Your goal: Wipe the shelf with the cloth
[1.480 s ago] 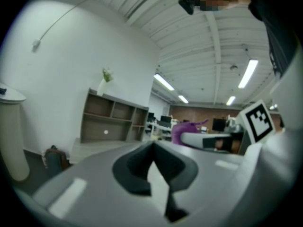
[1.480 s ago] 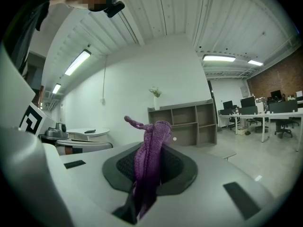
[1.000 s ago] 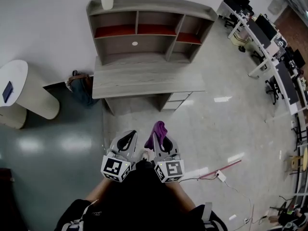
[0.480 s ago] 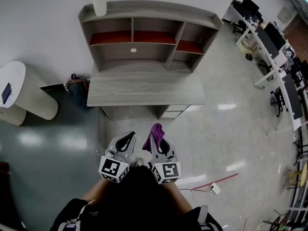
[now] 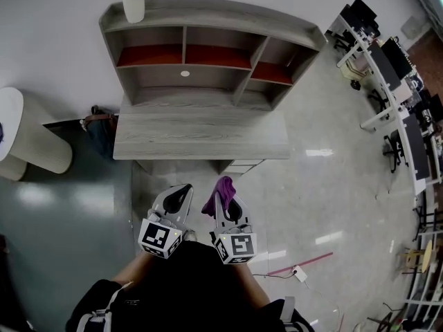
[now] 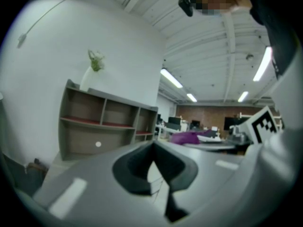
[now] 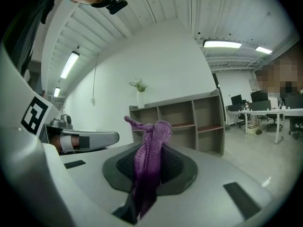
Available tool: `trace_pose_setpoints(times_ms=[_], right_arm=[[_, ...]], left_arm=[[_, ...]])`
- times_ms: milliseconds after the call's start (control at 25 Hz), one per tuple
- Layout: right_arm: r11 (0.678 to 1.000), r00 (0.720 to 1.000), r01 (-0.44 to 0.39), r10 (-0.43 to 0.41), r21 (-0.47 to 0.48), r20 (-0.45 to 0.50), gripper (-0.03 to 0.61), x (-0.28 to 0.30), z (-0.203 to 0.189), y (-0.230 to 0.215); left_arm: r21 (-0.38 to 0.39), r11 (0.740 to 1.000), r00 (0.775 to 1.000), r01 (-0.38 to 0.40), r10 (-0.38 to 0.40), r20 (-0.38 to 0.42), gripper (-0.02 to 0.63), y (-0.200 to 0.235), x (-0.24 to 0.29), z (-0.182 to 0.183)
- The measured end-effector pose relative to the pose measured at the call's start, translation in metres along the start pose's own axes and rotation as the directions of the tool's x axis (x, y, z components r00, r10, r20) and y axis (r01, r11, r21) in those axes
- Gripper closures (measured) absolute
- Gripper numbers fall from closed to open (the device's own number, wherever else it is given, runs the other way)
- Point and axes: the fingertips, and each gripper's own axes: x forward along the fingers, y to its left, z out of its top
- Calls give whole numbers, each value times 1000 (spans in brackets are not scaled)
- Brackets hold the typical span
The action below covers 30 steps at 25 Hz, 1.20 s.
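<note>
Right gripper [image 7: 147, 183] pinches the soft, light, floppy purple cloth [image 7: 150, 145] by a bunched fold, likely a secure hold for wiping; left gripper [image 6: 154, 150] sits pressed together, empty.

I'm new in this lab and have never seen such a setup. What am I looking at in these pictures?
There is no robot: a person holds a two-jaw tool in each hand. The head view comes from a camera on the person's head, looking down; each gripper view comes from a camera riding on that tool. The left tool is shut on nothing. The right tool is shut on a purple cloth. Ahead stands a grey shelf above a desk, with a white vase on its top. The cloth has not yet touched the shelf.
</note>
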Motion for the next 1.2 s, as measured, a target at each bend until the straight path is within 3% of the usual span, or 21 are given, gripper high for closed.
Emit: trace_pose_setpoints(times_ms=[840, 1200], right_arm=[[992, 993, 120, -120, -35, 7, 528, 214, 60, -57], [980, 982, 191, -190, -61, 19, 529, 267, 80, -88]], left_arm=[[13, 992, 992, 126, -127, 16, 609, 152, 151, 60], [-5, 990, 989, 143, -143, 47, 609, 197, 196, 79]])
